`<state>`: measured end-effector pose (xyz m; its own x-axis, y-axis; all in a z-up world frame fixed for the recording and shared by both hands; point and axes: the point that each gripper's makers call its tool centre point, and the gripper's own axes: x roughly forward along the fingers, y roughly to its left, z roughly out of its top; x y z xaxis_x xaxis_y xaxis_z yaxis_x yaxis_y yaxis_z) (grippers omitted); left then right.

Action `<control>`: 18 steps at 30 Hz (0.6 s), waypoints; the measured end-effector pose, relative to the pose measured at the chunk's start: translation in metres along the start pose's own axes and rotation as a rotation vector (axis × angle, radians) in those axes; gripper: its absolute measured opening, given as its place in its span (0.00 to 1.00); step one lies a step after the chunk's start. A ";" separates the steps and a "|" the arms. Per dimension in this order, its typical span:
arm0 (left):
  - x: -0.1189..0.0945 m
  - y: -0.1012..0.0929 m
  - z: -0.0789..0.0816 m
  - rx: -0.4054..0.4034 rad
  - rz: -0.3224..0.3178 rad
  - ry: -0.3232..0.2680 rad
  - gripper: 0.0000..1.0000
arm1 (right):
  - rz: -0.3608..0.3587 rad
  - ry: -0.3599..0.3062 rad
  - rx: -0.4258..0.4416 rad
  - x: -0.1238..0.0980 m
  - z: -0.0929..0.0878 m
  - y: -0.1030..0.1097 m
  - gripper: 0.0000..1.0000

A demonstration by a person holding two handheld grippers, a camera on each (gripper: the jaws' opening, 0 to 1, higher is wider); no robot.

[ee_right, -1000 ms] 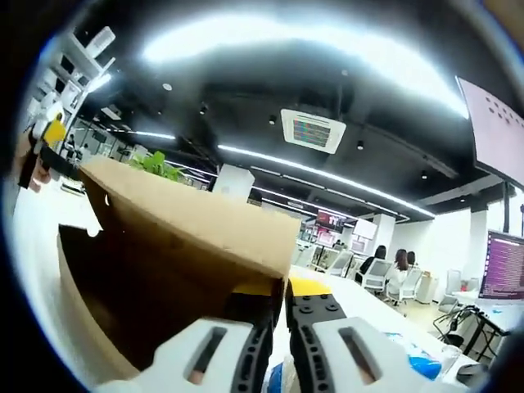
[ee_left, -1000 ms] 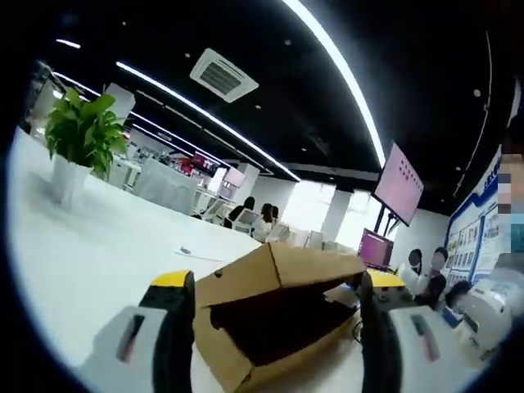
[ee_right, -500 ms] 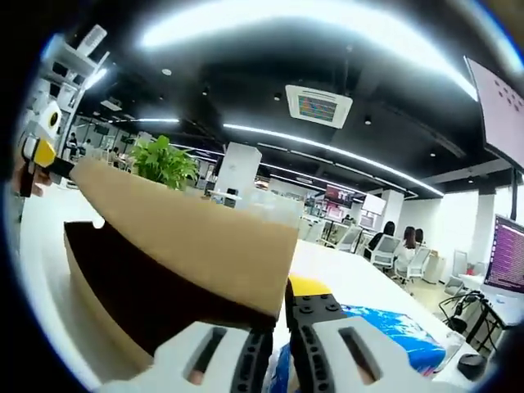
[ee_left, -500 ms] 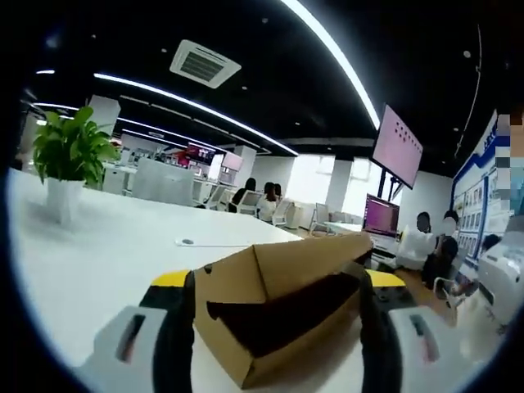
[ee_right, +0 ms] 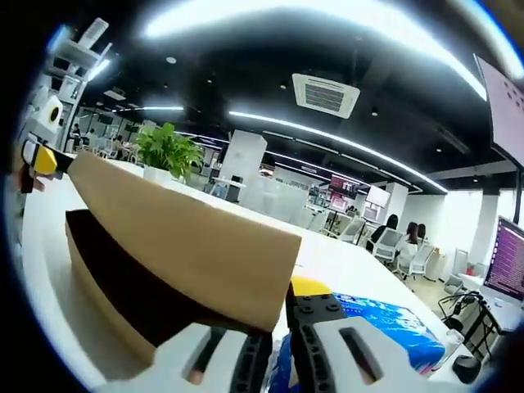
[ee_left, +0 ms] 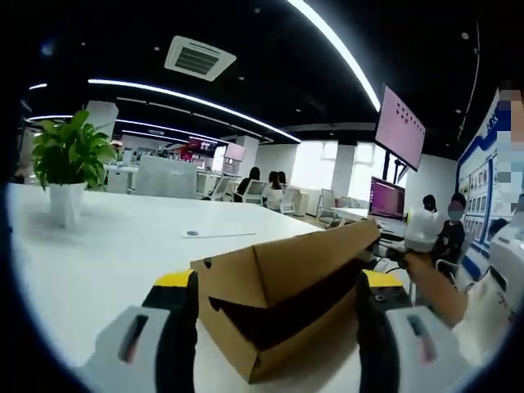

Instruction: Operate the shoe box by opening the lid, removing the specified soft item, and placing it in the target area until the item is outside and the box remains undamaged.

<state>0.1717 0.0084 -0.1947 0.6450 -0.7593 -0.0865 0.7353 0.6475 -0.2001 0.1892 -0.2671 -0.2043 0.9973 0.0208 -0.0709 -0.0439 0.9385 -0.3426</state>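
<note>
A brown cardboard shoe box [ee_left: 270,327] sits on the white table [ee_left: 98,254] between the wide-apart jaws of my left gripper [ee_left: 274,282], which is open. Its lid [ee_left: 315,254] is tilted up, hinged on the near side, and the inside is dark, so I cannot make out any item. My right gripper [ee_right: 278,299] is shut on the lid's [ee_right: 188,237] free corner. It appears in the left gripper view as a white body [ee_left: 417,233] held by a hand. The left gripper's yellow tip [ee_right: 41,160] is at the box's far end.
A blue printed package [ee_right: 385,327] lies on the table just right of the box. A potted plant [ee_left: 70,160] stands at the far left of the table, with a small cable [ee_left: 209,234] beyond the box. People sit at desks in the background.
The lid has come down and the dark gap under it is narrower. The right gripper keeps its hold on the lid corner. Both cameras have shifted a little.
</note>
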 end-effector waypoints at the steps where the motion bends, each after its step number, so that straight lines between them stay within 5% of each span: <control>1: 0.000 0.000 0.000 -0.001 0.000 -0.001 0.80 | 0.002 0.000 0.002 0.000 0.000 0.000 0.02; 18: 0.001 -0.002 -0.002 0.011 -0.013 0.008 0.79 | 0.018 0.004 -0.037 -0.005 -0.003 0.005 0.03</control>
<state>0.1704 0.0066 -0.1961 0.6335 -0.7683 -0.0915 0.7462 0.6380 -0.1902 0.1842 -0.2636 -0.2088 0.9961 0.0357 -0.0810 -0.0637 0.9244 -0.3761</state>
